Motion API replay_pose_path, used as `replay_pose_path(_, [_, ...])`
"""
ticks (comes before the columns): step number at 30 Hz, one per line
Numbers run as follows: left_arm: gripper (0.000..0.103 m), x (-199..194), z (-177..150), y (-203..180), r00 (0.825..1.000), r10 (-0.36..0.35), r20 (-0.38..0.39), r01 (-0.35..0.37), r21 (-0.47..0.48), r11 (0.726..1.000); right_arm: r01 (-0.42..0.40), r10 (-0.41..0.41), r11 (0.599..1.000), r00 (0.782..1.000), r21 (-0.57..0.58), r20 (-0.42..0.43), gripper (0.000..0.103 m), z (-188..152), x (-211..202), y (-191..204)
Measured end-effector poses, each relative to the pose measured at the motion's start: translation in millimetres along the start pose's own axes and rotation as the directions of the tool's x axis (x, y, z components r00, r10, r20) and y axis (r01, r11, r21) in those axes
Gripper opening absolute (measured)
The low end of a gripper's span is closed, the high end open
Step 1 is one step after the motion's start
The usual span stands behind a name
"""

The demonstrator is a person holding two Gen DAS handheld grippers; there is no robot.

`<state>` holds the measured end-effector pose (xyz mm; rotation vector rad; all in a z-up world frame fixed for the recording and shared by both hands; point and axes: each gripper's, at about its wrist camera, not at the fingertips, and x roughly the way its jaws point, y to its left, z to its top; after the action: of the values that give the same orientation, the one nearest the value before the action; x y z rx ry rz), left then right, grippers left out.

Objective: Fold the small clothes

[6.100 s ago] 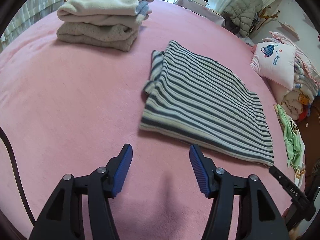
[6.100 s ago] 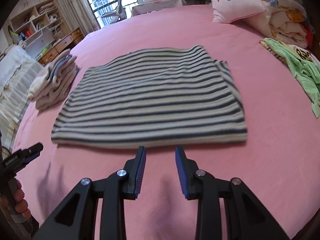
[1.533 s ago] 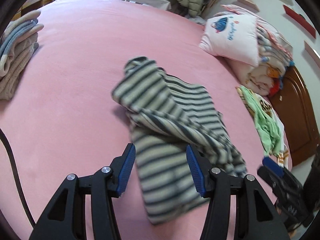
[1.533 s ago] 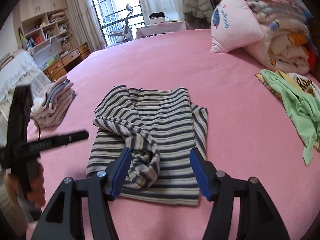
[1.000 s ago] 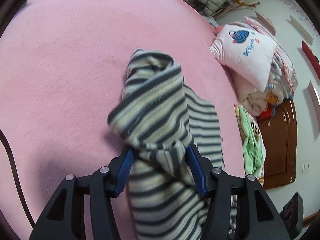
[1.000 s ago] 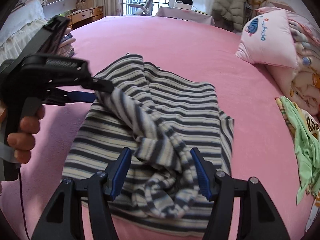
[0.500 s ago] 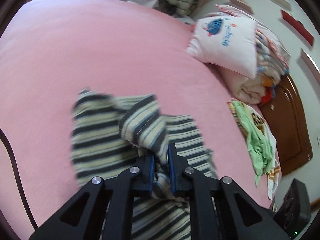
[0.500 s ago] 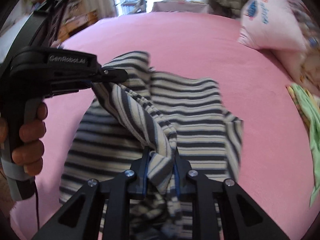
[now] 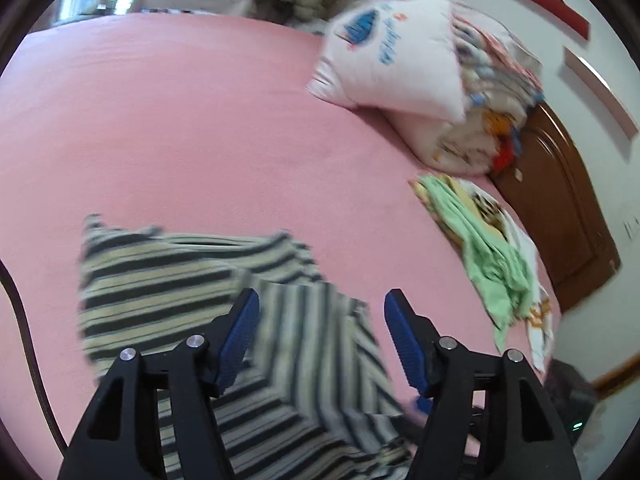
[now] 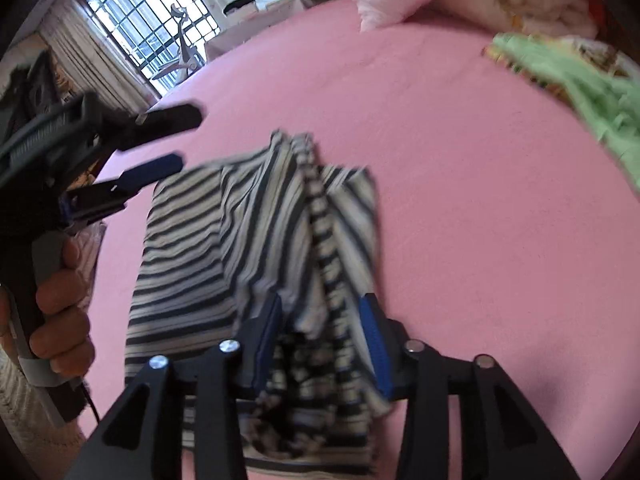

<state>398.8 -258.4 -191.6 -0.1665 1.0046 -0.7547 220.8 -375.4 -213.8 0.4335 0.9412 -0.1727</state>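
Observation:
The striped garment (image 9: 168, 280) lies on the pink bed (image 9: 200, 120), with one side folded over its middle into a rumpled, blurred flap (image 10: 280, 232). My left gripper (image 9: 322, 340) hovers above that flap. Its jaws are opening and the blue pads (image 9: 240, 332) touch no cloth. In the right wrist view the left gripper (image 10: 184, 138) is at the left, held by a hand (image 10: 60, 300), with nothing between its fingers. My right gripper (image 10: 320, 340) is low over the flap's near end. Its jaws are opening, bunched cloth lies loose between the pads, and neither pad presses on it.
A white printed pillow (image 9: 392, 52) and a pile of bedding (image 9: 492, 120) sit at the bed's far right by a brown wooden headboard (image 9: 560, 216). A green garment (image 9: 480, 248) lies to the right. A barred window (image 10: 152, 28) and a desk are beyond the bed.
Half a second ago both grippers were shut on the lifted striped fold. Now both stand apart and the fold has dropped across the garment. The left hand has risen away.

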Motion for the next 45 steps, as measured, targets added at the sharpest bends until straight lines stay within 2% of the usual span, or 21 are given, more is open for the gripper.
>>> replay_pose_path(2, [0.064, -15, -9, 18, 0.999, 0.041, 0.026, -0.040, -0.038, 0.998, 0.002, -0.002, 1.000, 1.000, -0.023, 0.010, 0.042, 6, -4, -2])
replay_pose_path(5, [0.064, -32, -31, 38, 0.993, 0.119, 0.010, -0.118, -0.059, 0.991, -0.018, 0.017, 0.999, 1.000, -0.048, -0.006, 0.042, 4, -11, -2])
replay_pose_path(11, [0.064, -80, -108, 61, 0.976, 0.216, 0.002, -0.215, -0.064, 0.974, -0.093, 0.091, 0.996, 0.991, -0.018, -0.098, 0.042, -21, -9, -4])
replay_pose_path(15, [0.064, -111, -163, 71, 0.975, 0.220, -0.025, -0.221, -0.104, 0.970, -0.143, 0.145, 0.989, 0.981, 0.030, -0.128, 0.042, -35, -11, -4])
replay_pose_path(20, [0.064, -117, -205, 55, 0.968, 0.245, -0.048, -0.246, -0.030, 0.969, -0.203, 0.214, 0.975, 0.967, 0.090, -0.136, 0.042, -36, -14, -5])
replay_pose_path(23, [0.064, -108, -217, 44, 0.965, 0.258, -0.056, -0.258, 0.006, 0.966, -0.233, 0.248, 0.966, 0.959, 0.114, -0.140, 0.042, -35, -17, -3])
replay_pose_path(25, [0.064, -103, -220, 39, 0.966, 0.253, -0.057, -0.253, 0.001, 0.967, -0.233, 0.248, 0.966, 0.959, 0.115, -0.140, 0.042, -35, -19, -1])
replay_pose_path(27, [0.064, -98, -221, 37, 0.969, 0.241, -0.056, -0.242, -0.014, 0.970, -0.264, 0.282, 0.955, 0.950, 0.133, -0.136, 0.042, -37, -22, -2])
replay_pose_path(29, [0.064, -92, -222, 35, 0.968, 0.244, -0.060, -0.245, -0.016, 0.969, -0.285, 0.304, 0.947, 0.944, 0.150, -0.127, 0.048, -39, -26, -5])
replay_pose_path(30, [0.064, -91, -223, 34, 0.968, 0.244, -0.061, -0.245, -0.015, 0.969, -0.284, 0.303, 0.947, 0.945, 0.150, -0.122, 0.052, -40, -29, -6])
replay_pose_path(33, [0.064, -86, -224, 30, 0.966, 0.252, -0.065, -0.252, 0.007, 0.968, -0.277, 0.294, 0.950, 0.948, 0.140, -0.118, 0.057, -39, -30, -5])
replay_pose_path(36, [0.064, -81, -227, 28, 0.962, 0.263, -0.070, -0.262, 0.029, 0.965, -0.248, 0.264, 0.961, 0.954, 0.124, -0.142, 0.057, -37, -21, -1])
replay_pose_path(37, [0.063, -79, -228, 28, 0.962, 0.264, -0.073, -0.262, 0.030, 0.965, -0.238, 0.254, 0.965, 0.955, 0.114, -0.154, 0.057, -36, -16, 1])
replay_pose_path(39, [0.051, -78, -228, 28, 0.963, 0.258, -0.078, -0.257, 0.030, 0.966, -0.211, 0.223, 0.974, 0.960, 0.085, -0.172, 0.057, -34, -7, 6])
replay_pose_path(40, [0.049, -77, -229, 28, 0.960, 0.271, -0.075, -0.269, 0.036, 0.962, -0.204, 0.215, 0.976, 0.961, 0.077, -0.174, 0.057, -34, -3, 7])
replay_pose_path(41, [0.039, -75, -228, 28, 0.957, 0.281, -0.075, -0.279, 0.041, 0.960, -0.200, 0.209, 0.977, 0.962, 0.068, -0.176, 0.056, -33, -1, 8])
replay_pose_path(42, [0.031, -75, -228, 29, 0.952, 0.297, -0.074, -0.294, 0.047, 0.955, -0.198, 0.206, 0.978, 0.963, 0.061, -0.172, 0.042, -32, 1, 10])
replay_pose_path(43, [0.028, -74, -228, 30, 0.950, 0.302, -0.075, -0.299, 0.049, 0.953, -0.191, 0.197, 0.980, 0.965, 0.049, -0.175, 0.029, -30, 3, 11])
replay_pose_path(44, [0.022, -74, -228, 32, 0.951, 0.301, -0.076, -0.298, 0.051, 0.953, -0.167, 0.170, 0.985, 0.969, 0.029, -0.179, 0.011, -30, 4, 13])
replay_pose_path(45, [0.016, -75, -228, 32, 0.951, 0.300, -0.073, -0.297, 0.051, 0.953, -0.156, 0.158, 0.987, 0.974, 0.022, -0.165, 0.010, -30, 1, 12])
